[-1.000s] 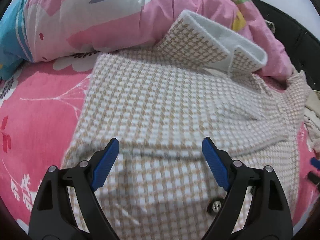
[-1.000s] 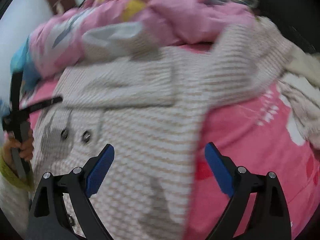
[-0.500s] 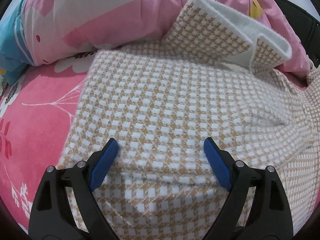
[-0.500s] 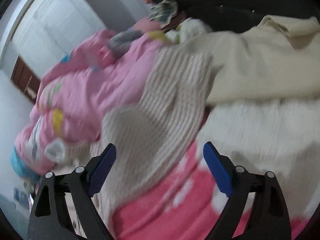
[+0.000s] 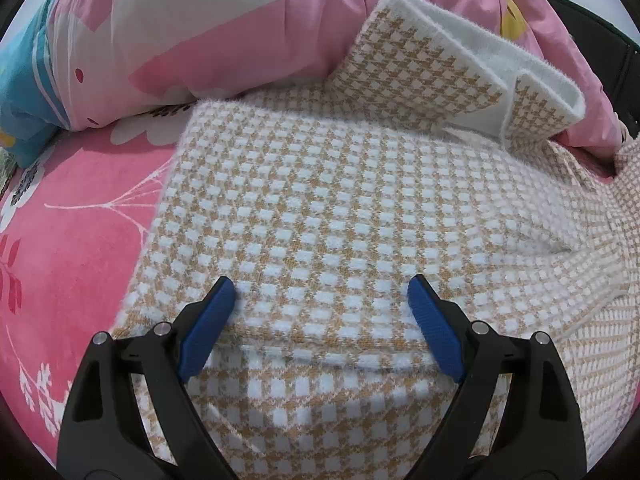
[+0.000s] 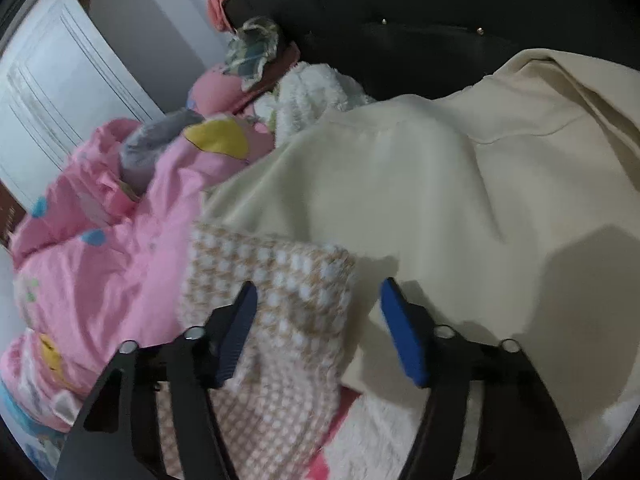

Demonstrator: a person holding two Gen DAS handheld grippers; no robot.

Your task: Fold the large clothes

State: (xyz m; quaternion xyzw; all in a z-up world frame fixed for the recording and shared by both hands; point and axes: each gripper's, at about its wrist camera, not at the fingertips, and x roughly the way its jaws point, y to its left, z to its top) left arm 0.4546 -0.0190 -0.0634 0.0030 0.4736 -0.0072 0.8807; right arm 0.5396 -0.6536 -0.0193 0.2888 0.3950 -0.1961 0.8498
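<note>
A: From the left wrist view, how far along is the folding?

B: Partway, I'd judge. The tan-and-white houndstooth knit jacket [image 5: 320, 208] lies spread on the pink floral bed sheet [image 5: 72, 240]. A straight folded edge crosses the view just in front of the tool, so one layer already lies over another. Its white-lined collar [image 5: 460, 64] stands up at one o'clock against the crumpled pink printed quilt [image 5: 200, 28]. Further folds are left to do.

A: And the left tool [image 5: 320, 308]?

B: Its jaws stand wide, the blue pads resting on or just above the knit on either side of the folded layer. Nothing is pinched between them.

A: Now the right wrist view?

B: There a free end of the same houndstooth knit, probably a sleeve [image 6: 272, 280], lies at the centre, partly over a cream smooth-fabric garment [image 6: 440, 200] filling the two-to-four o'clock area. The pink quilt sits at nine o'clock, a white fluffy textile [image 6: 316, 92] at twelve. This end is not yet folded in.

A: The right tool [image 6: 316, 312]?

B: About half open; its jaws have just been closing. The knit end lies between them, close against the left pad, while the right pad stands clear of it over the cream fabric. I see no grip yet.
</note>
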